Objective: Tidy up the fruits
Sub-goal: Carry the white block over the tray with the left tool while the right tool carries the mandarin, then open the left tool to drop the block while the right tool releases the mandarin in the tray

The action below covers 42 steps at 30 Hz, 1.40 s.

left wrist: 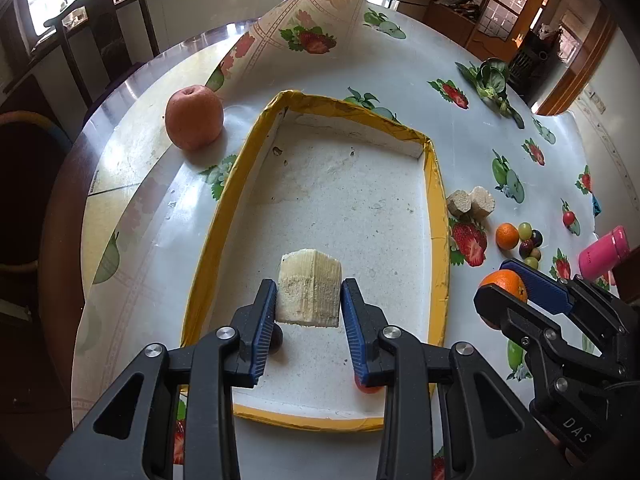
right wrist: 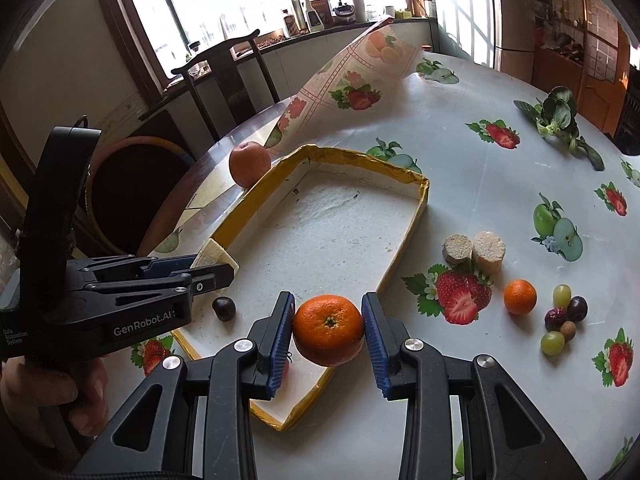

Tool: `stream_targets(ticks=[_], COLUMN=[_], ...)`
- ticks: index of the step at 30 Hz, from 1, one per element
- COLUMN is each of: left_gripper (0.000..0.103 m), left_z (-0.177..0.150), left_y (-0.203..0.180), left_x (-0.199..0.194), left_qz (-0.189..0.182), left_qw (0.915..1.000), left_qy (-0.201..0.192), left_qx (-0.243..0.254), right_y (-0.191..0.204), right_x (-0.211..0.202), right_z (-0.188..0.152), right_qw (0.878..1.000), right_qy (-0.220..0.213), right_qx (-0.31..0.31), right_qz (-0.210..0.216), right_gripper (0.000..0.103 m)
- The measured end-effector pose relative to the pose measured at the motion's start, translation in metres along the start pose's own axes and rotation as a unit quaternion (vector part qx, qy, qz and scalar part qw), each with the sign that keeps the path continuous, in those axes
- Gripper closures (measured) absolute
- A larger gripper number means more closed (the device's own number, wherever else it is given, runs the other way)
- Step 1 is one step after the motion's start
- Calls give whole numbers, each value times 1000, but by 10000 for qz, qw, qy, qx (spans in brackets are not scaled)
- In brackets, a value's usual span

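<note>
My left gripper (left wrist: 309, 300) is shut on a pale banana chunk (left wrist: 310, 290) and holds it above the near end of the yellow-rimmed white tray (left wrist: 236, 184); the chunk also shows in the right wrist view (right wrist: 214, 258). My right gripper (right wrist: 329, 326) is shut on an orange (right wrist: 329, 330) over the tray's near right corner (right wrist: 316, 394); the orange shows at the right in the left wrist view (left wrist: 505, 286). A dark grape (right wrist: 223, 309) lies in the tray. An apple (left wrist: 194, 117) sits left of the tray.
Right of the tray lie two banana chunks (right wrist: 474, 252), a small orange (right wrist: 519, 297) and a cluster of grapes (right wrist: 562, 318). A leafy green (right wrist: 560, 120) lies far right. A pink bottle (left wrist: 604, 252) stands at the right edge. The tablecloth (right wrist: 352, 72) is folded up behind the tray.
</note>
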State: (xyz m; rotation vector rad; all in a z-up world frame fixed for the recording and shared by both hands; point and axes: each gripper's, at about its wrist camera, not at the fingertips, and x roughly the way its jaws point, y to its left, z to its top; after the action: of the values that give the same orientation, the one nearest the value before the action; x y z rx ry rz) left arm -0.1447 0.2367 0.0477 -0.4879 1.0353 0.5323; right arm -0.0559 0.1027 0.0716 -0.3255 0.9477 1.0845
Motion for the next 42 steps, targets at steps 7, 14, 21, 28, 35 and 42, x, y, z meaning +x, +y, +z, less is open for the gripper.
stream_targets(ticks=[7,14,21,28,35,42], left_gripper=[72,72,72,72,70,57], left_z=[8,10,5,-1,0,1], left_y=[9,13,14,16,14,9], left_x=[18,41,58,65,56,39], left_qz=[5,34,92,70,109,96], left_qw=[9999,9995,9988,9982,9985,9992], left_qy=[111,299,479,595,531,363], left_qx=[-66,-94,-73,-97,-123,-132], right_y=[11,19,22,25,24,23], right_x=[28,64,90,103,100,72], right_z=[6,1,-8,-16,-16,-13], right_qw=[9998,9984,9961,9939,9940,9961], right_qy=[166,496,786,983,981,734], right_qx=[-94,-222,-379,-500,-476,-491], right_qz=[106,130,109,63,89,53], right_gripper=[68,68,68,66,55,52])
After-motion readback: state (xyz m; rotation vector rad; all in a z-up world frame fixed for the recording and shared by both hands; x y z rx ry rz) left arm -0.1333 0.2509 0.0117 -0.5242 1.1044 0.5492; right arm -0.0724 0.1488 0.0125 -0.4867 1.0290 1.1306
